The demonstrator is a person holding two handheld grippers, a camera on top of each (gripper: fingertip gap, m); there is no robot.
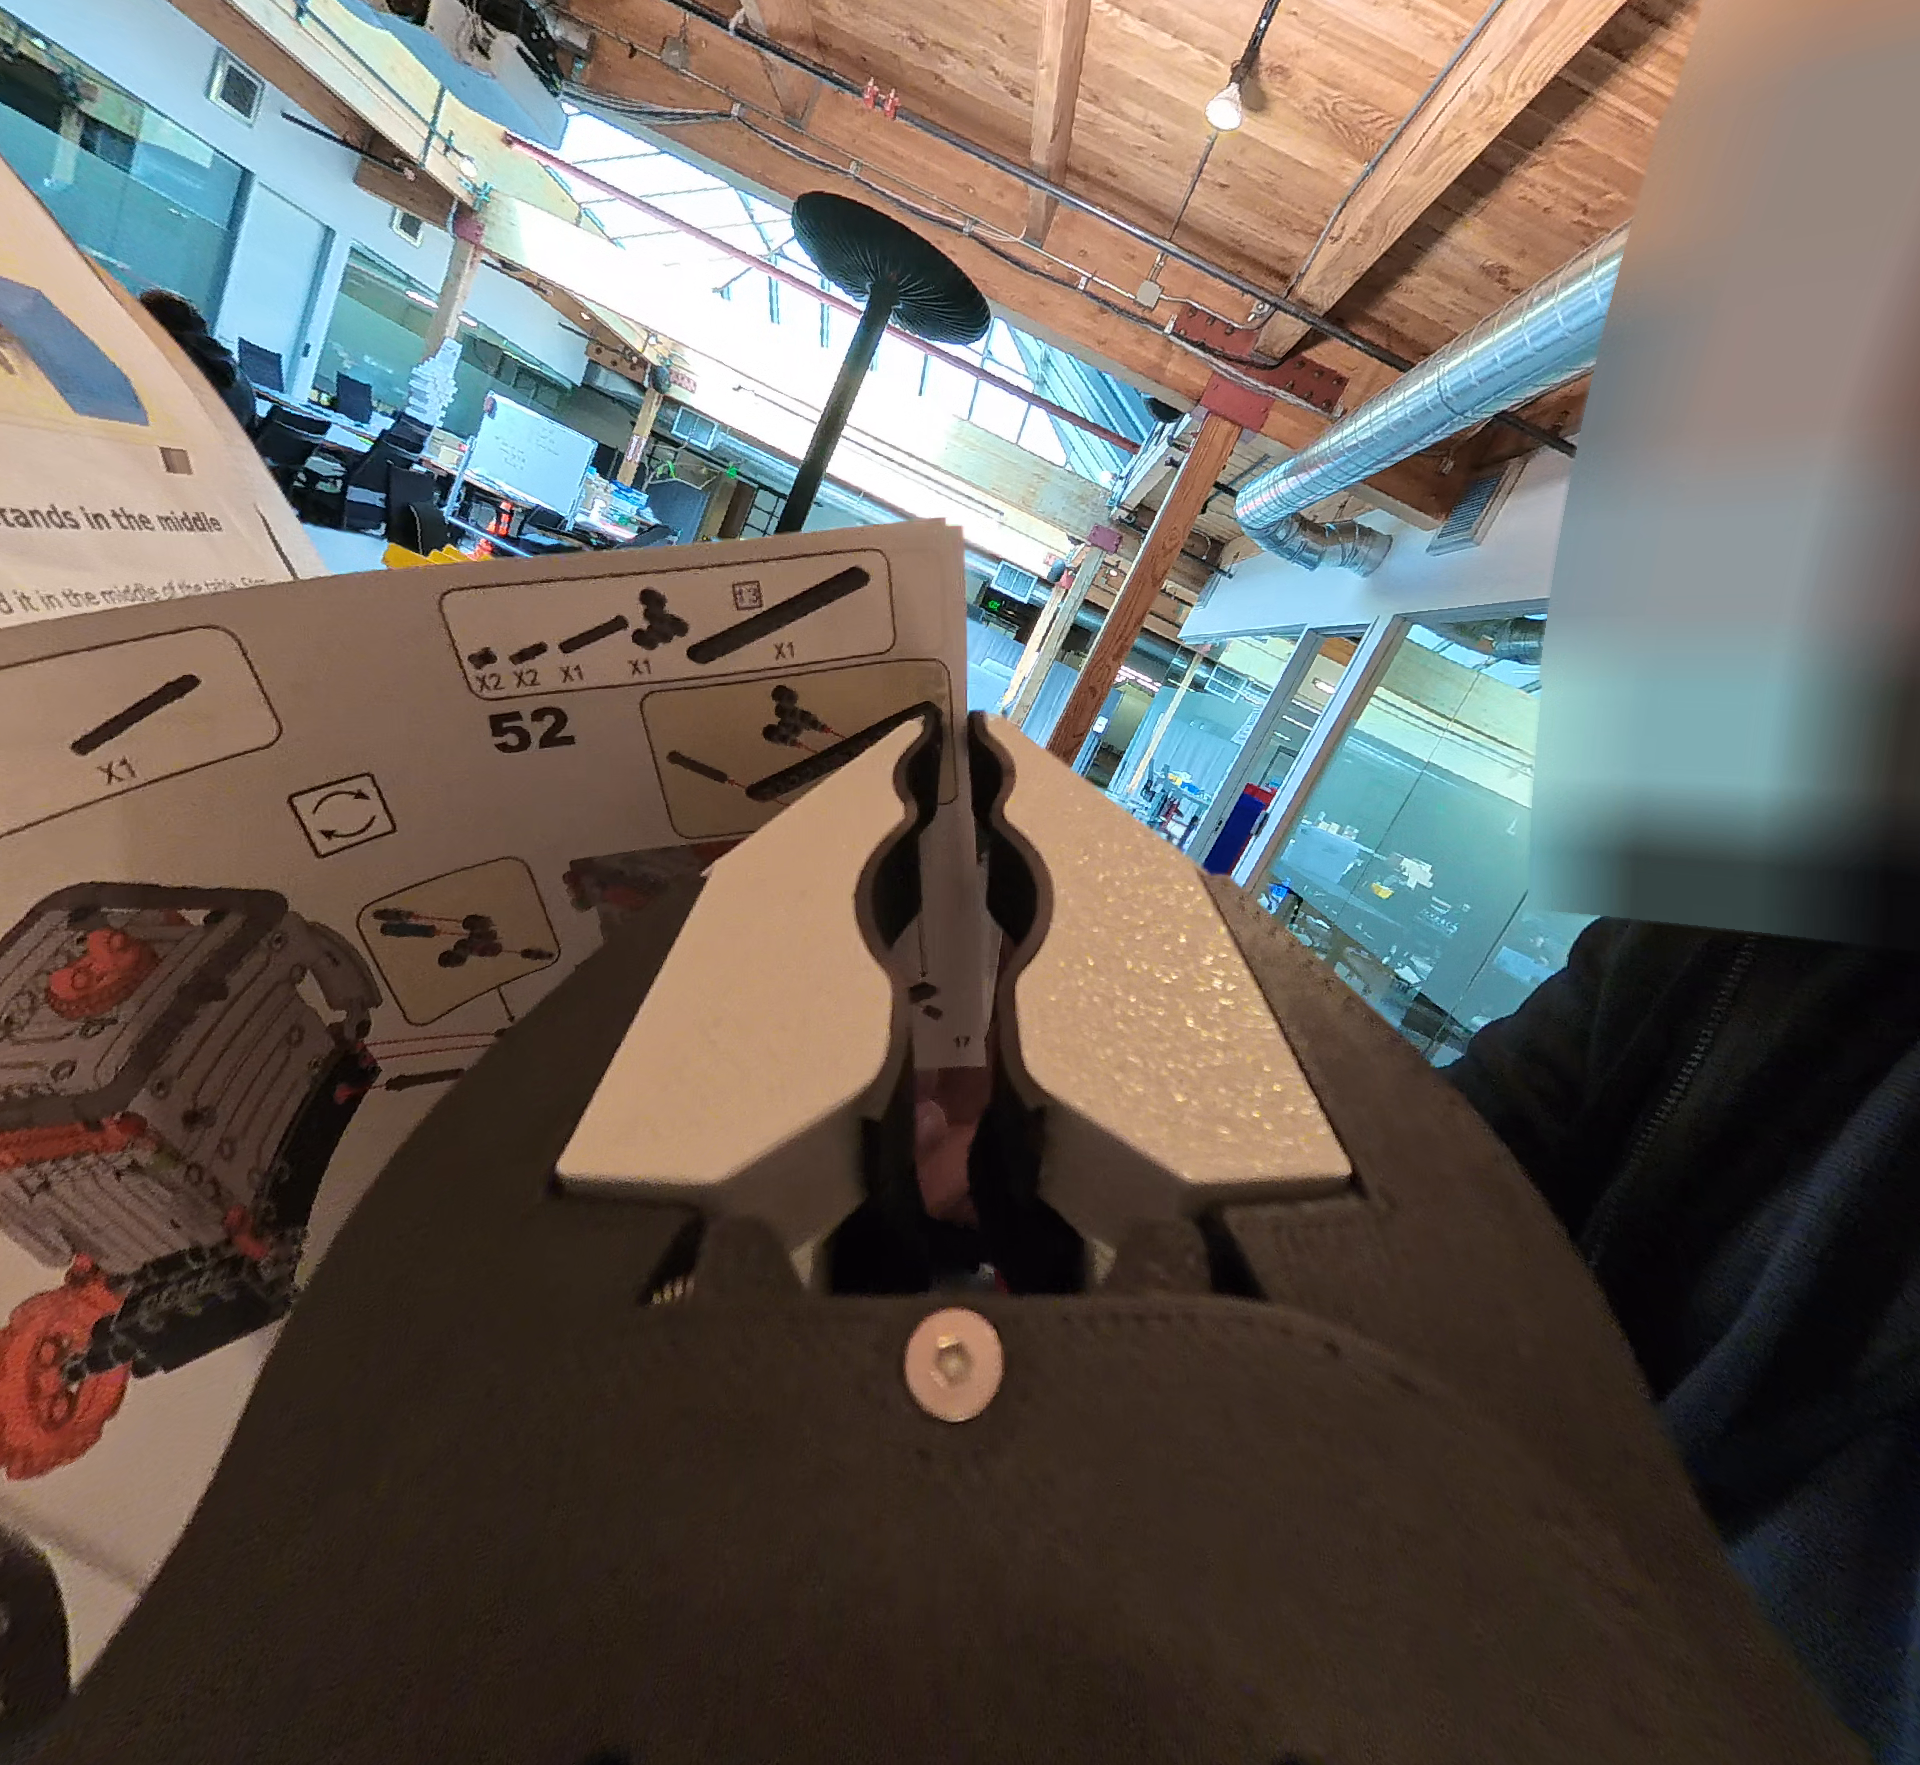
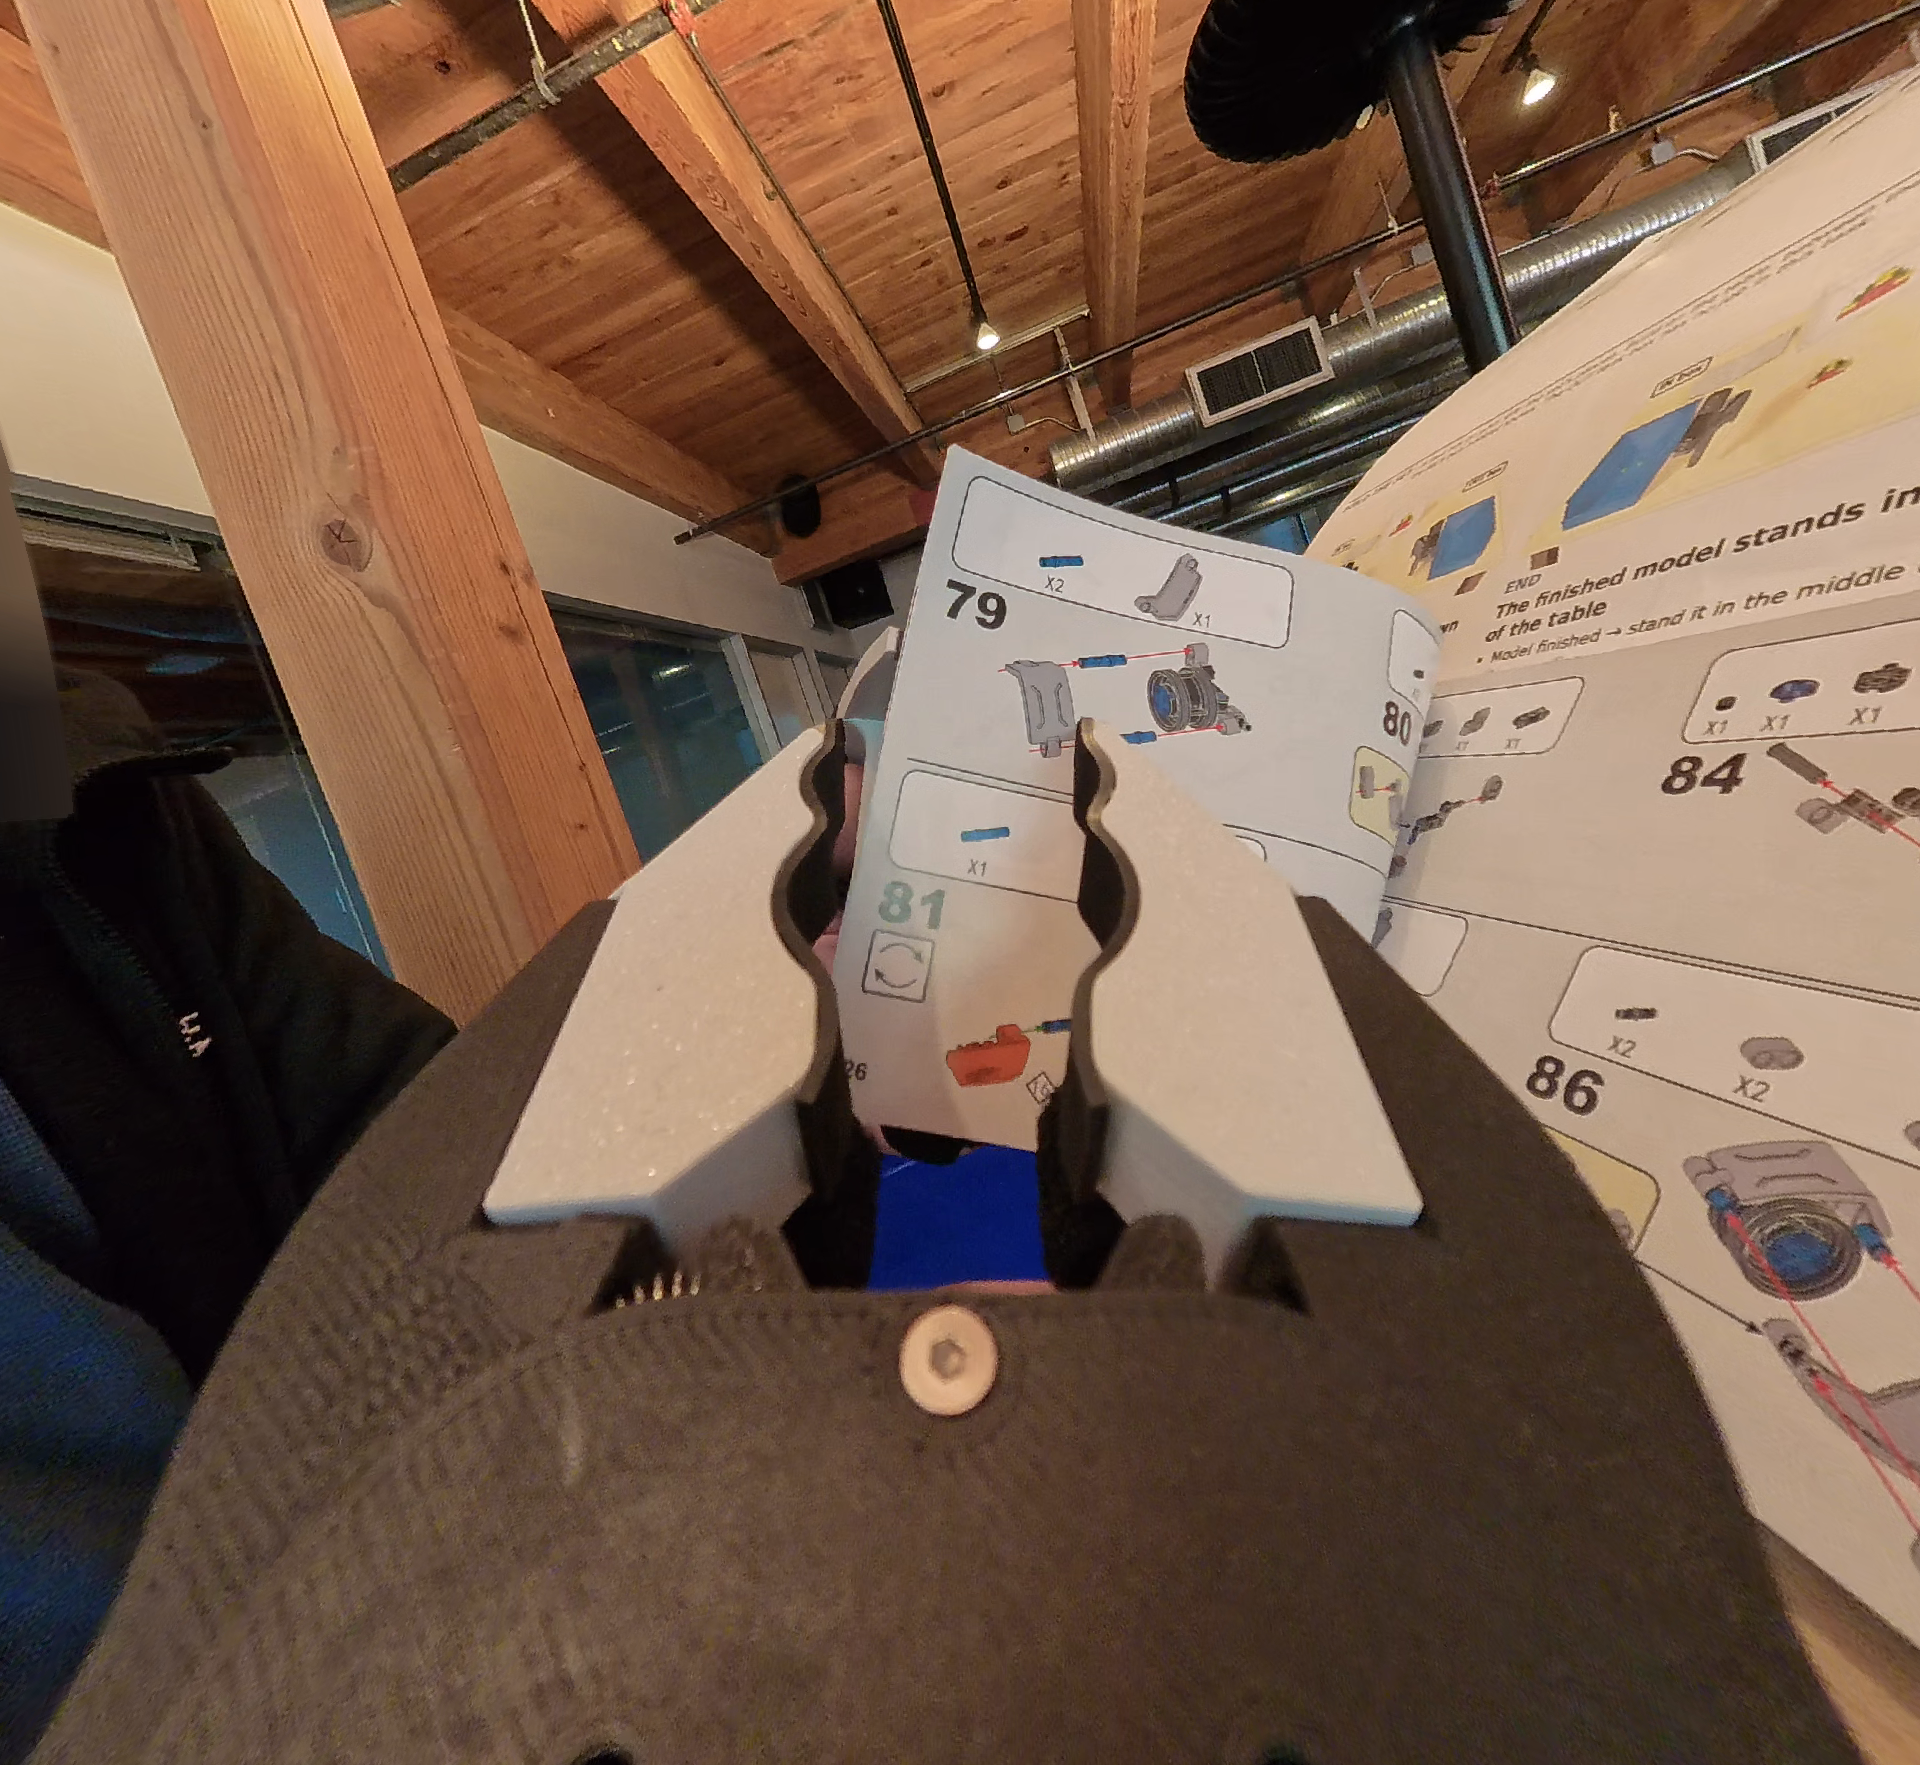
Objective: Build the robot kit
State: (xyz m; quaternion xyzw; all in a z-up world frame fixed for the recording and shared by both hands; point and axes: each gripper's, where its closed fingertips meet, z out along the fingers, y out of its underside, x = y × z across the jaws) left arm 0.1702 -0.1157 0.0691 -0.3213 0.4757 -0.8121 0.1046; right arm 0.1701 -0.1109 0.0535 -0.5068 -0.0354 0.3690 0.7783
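My left gripper (image 1: 953, 728) points upward and is shut on the edge of an assembly instruction booklet (image 1: 364, 780), whose open page spreads to the left. In the right wrist view the same booklet (image 2: 1662, 832) fills the right side. One bluish page (image 2: 1091, 635) curls up away from it and runs down into the gap of my right gripper (image 2: 958, 733), whose jaws stand apart around it without pinching it. A second printed sheet (image 2: 1683, 489) stands behind the booklet and also shows in the left wrist view (image 1: 94, 489).
Both views look up at a wooden beam ceiling. A black floor lamp (image 1: 883, 271) rises behind the booklet. A thick wooden post (image 2: 312, 468) stands left of the right gripper. A person's dark jacket (image 1: 1714, 1196) is close by. A metal duct (image 1: 1455, 406) runs overhead. My two grippers' fingertips are within a few centimetres of each other.
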